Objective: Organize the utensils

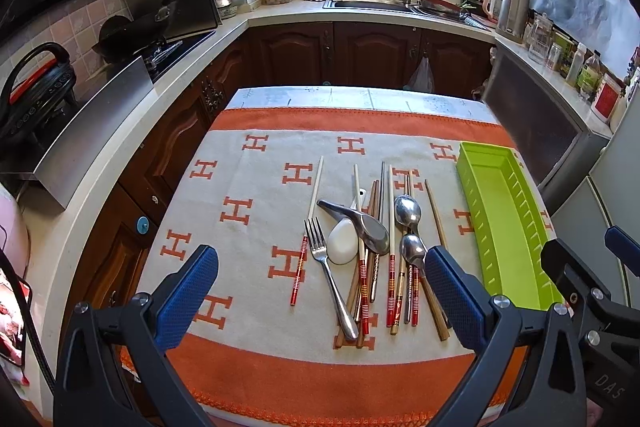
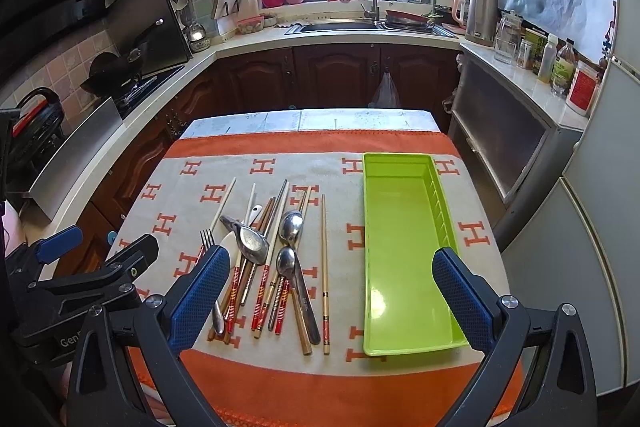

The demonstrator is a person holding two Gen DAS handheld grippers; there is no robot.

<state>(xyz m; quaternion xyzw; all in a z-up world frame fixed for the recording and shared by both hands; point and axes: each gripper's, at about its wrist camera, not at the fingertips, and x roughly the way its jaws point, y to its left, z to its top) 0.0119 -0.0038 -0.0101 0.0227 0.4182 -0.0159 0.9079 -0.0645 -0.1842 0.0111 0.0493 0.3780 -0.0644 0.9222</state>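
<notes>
Mixed utensils lie in a loose pile on the orange and cream cloth [image 1: 248,163]: a metal fork [image 1: 326,267], a white ceramic spoon [image 1: 342,241], a steel ladle spoon [image 1: 366,225], two steel spoons [image 1: 408,213], and several chopsticks [image 1: 390,267]. A lime green tray [image 1: 504,219] with nothing in it sits to their right, also green tray [image 2: 404,251]. My left gripper [image 1: 320,295] hovers open above the pile's near end. My right gripper [image 2: 332,297] is open between the pile [image 2: 272,259] and the tray. Neither holds anything.
The table stands in a kitchen with dark wood cabinets [image 1: 360,51] beyond it. A stove with a wok [image 1: 124,39] runs along the left counter, a sink [image 2: 340,27] is at the back, and a fridge [image 2: 592,227] stands close on the right.
</notes>
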